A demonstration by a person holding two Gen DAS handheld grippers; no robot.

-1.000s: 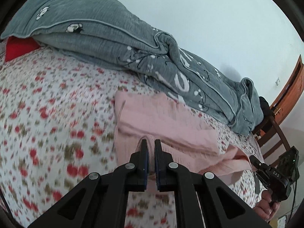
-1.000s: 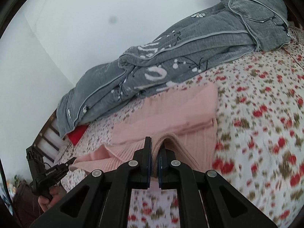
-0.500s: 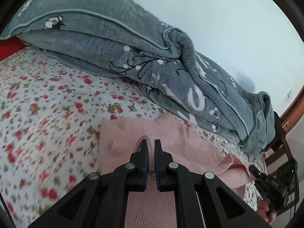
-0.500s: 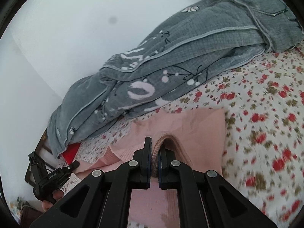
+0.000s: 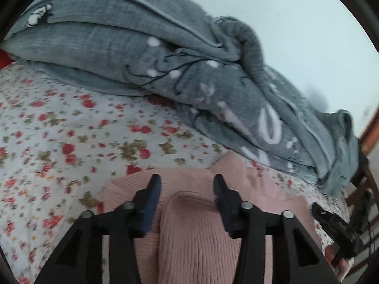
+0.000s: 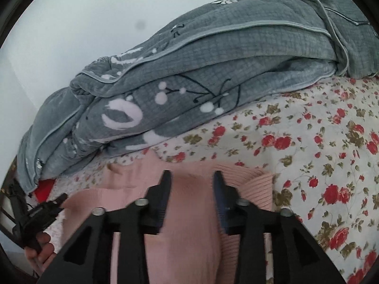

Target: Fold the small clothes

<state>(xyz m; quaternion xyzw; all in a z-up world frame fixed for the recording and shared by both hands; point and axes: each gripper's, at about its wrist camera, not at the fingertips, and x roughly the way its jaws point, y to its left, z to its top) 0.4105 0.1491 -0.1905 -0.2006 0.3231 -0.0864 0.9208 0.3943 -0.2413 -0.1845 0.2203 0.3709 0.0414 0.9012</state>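
Observation:
A pink ribbed knit garment lies folded on the flowered bedsheet. My left gripper is open, its jaws spread wide just above the garment's folded-over edge. In the right wrist view the same pink garment lies under my right gripper, which is also open and holds nothing. Each gripper shows at the edge of the other's view: the right one in a hand, the left one in a hand.
A bunched grey quilt with white patterns lies along the wall behind the garment, also in the right wrist view. A red item peeks from under it. A wooden bed frame stands at the far right.
Both grippers carried the garment's near edge forward over itself toward the quilt, then opened and let it go. The folded layer now lies flat.

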